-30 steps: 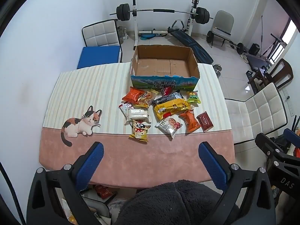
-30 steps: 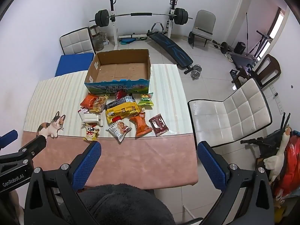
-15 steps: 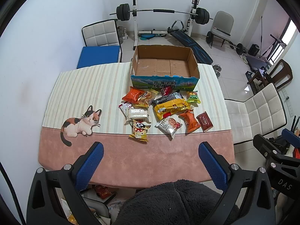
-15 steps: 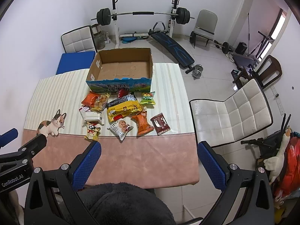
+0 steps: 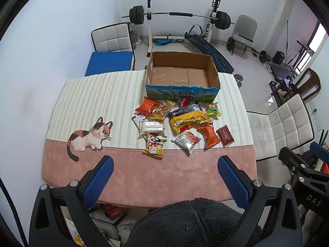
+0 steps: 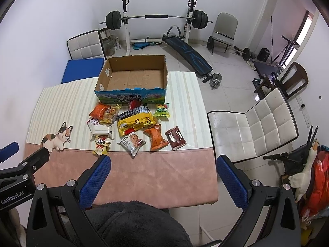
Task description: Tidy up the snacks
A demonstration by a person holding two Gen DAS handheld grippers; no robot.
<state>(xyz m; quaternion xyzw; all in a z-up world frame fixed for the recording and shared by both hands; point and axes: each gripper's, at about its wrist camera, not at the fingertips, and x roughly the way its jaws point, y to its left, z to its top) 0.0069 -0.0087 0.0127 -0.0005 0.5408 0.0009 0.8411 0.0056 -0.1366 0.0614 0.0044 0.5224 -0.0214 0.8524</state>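
Through the left wrist camera my left gripper point(image 5: 164, 170) hangs wide apart and empty at the bottom of the frame; the snacks point(image 5: 181, 123) lie dead ahead at centre, below the empty cardboard box point(image 5: 182, 91), the yellow bag point(image 5: 188, 120) running left-right. In the right wrist view my right gripper point(image 6: 163, 169), likewise spread and empty, has the pile up and left of centre, so I judge the left nearer. Overlaps hide several wrappers, and the labels are too small to read.
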